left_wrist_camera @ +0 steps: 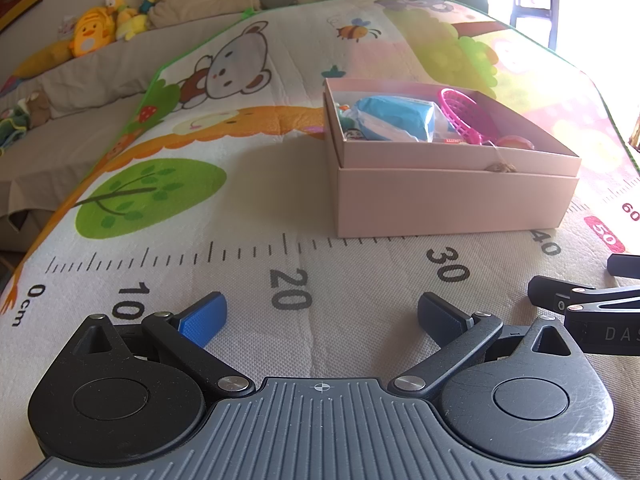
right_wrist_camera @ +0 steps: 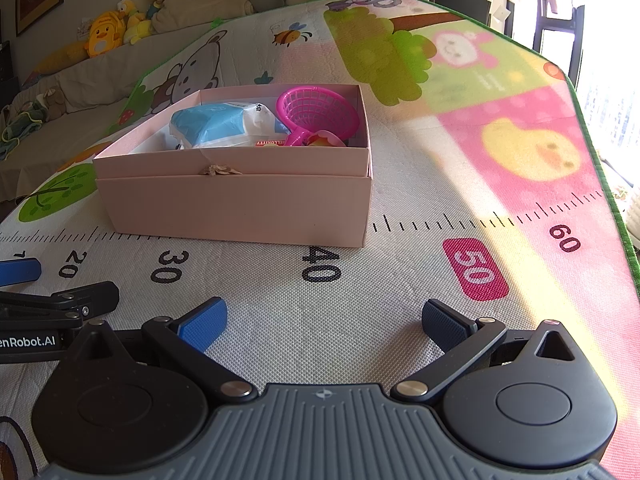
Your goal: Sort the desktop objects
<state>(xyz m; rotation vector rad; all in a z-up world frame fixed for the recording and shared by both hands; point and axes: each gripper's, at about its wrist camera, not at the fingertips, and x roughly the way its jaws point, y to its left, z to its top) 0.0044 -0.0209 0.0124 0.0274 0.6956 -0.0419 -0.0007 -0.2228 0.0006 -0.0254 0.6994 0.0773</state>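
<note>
Both tongs sit low over a cartoon play mat [left_wrist_camera: 256, 184] printed with a ruler scale, and both are spread wide with nothing between their pads.

The left tongs [left_wrist_camera: 322, 320] hover above the mat near the printed 20. Ahead of them and to their right stands the pink cardboard box [left_wrist_camera: 452, 204], nested in its own lid and open at the top. Inside it lie a blue-and-white plastic pack [left_wrist_camera: 394, 118], a magenta toy net [left_wrist_camera: 464, 114] leaning toward the far right corner, and an orange-red rounded item [left_wrist_camera: 516, 143] near the right wall, too hidden to name. A small brown knot [left_wrist_camera: 498, 167] hangs on the near rim.

The right tongs [right_wrist_camera: 324, 322] hover just beside the left ones, near the printed 40. From the right wrist view the box [right_wrist_camera: 240, 208] stands ahead and to their left, the pack [right_wrist_camera: 224, 124] on its left side and the net [right_wrist_camera: 316, 114] on its right. The left tongs' fingers [right_wrist_camera: 20, 272] show at the far left edge, resting close to the mat.

Beyond the mat's far left edge, a covered sofa [left_wrist_camera: 100, 68] carries a yellow duck plush [left_wrist_camera: 92, 34] and other soft toys.
</note>
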